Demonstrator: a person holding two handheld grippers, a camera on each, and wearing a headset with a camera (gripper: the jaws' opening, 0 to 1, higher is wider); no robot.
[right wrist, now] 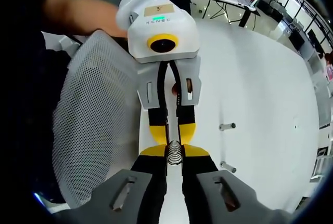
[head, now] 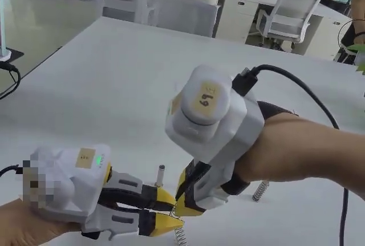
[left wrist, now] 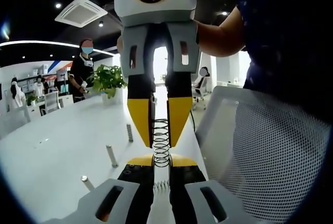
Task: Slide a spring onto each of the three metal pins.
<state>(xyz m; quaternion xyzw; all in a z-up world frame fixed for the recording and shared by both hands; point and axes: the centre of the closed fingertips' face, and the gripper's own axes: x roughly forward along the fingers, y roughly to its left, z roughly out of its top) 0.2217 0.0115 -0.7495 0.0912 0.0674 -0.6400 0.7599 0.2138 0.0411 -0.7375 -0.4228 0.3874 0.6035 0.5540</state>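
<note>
Closest to me is my left gripper (head: 168, 210), low at the near side of the white table (head: 114, 86), its yellow-tipped jaws drawn almost together on a spring (left wrist: 162, 141). My right gripper (right wrist: 175, 155) meets it tip to tip from the other side, its jaws narrowed the same way on that same spring, whose coils run between both pairs of tips and poke out beneath them. One metal pin (head: 161, 176) stands upright, bare, just behind the tips. A second spring (head: 260, 190) stands tilted near my right wrist; whether a pin is inside it I cannot tell.
</note>
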